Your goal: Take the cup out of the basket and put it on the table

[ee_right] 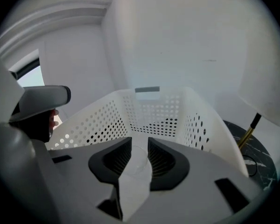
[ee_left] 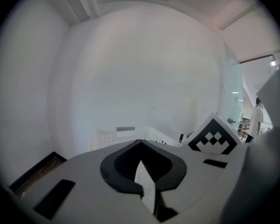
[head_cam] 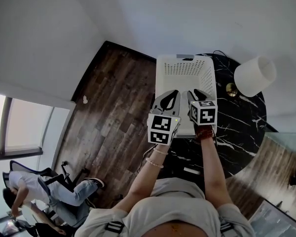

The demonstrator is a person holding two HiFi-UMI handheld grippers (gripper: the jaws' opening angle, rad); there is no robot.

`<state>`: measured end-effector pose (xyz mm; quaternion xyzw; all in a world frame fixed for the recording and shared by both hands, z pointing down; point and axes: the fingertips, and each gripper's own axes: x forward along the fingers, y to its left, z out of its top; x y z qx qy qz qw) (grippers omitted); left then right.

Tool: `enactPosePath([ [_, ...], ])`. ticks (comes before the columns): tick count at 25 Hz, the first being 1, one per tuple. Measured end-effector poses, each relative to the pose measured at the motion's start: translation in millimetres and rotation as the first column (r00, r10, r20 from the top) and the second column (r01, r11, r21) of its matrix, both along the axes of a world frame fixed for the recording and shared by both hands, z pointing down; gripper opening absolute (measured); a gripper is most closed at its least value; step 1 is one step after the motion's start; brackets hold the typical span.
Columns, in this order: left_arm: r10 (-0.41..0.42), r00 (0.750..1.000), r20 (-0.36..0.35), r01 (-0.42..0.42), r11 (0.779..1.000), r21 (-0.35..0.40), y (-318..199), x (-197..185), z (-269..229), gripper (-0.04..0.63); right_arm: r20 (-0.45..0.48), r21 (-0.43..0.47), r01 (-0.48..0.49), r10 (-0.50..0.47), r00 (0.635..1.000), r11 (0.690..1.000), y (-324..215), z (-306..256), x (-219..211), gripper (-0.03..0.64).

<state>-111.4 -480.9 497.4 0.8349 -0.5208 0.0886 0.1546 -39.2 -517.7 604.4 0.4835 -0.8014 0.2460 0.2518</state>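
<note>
Right tongs (ee_right: 139, 146) were open over the white basket (ee_right: 88, 125) on the dark surface (ee_right: 260, 160), with a faint clear cup (ee_right: 139, 162) inside the basket, showing between them. Left tongs (ee_left: 141, 143) were closed, empty.

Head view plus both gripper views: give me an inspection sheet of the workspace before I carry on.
Surface: round black marble table, white-veined.
Job's things: white perforated basket on the table; cup not made out, the grippers cover most of the basket's inside.
Clutter: white-shaded lamp with a brass base, beside the basket.
Grippers: left gripper jaws together, nothing between them; right gripper jaws apart over the basket floor, gripping nothing.
Cables: thin dark cable at the table's far edge.
Surroundings: dark wood floor, white walls, seated person at lower left.
</note>
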Motion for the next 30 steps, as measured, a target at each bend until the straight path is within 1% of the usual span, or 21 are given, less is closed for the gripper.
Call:
enactPosePath([
  [5,-0.005,1.0,-0.013,0.005,1.0,0.001,-0.2,-1.8,-0.6,0.006,-0.013,-0.036,0.011,-0.011,1.0,0.999,0.3,16.3,-2.0,0.109],
  [13,-0.003,1.0,-0.02,0.003,1.0,0.001,-1.0,-2.6,-1.3,0.006,-0.028,-0.08,0.027,-0.03,0.999,0.996,-6.4,29.9,-5.3,0.117],
  [17,-0.005,1.0,-0.026,0.005,1.0,0.001,-0.8,-2.6,-1.0,0.006,-0.051,-0.108,0.044,-0.05,0.997,0.993,-7.7,40.5,-6.6,0.12],
  [22,-0.003,1.0,-0.03,0.003,1.0,0.0,-2.0,-2.4,-0.1,0.006,-0.086,-0.137,0.034,-0.047,0.995,0.99,-10.3,50.2,-3.4,0.12],
  [30,0.005,1.0,-0.023,-0.005,1.0,-0.003,-2.7,-0.8,0.4,0.006,-0.112,-0.222,0.067,-0.094,0.989,0.973,-7.3,67.0,-6.5,0.121],
])
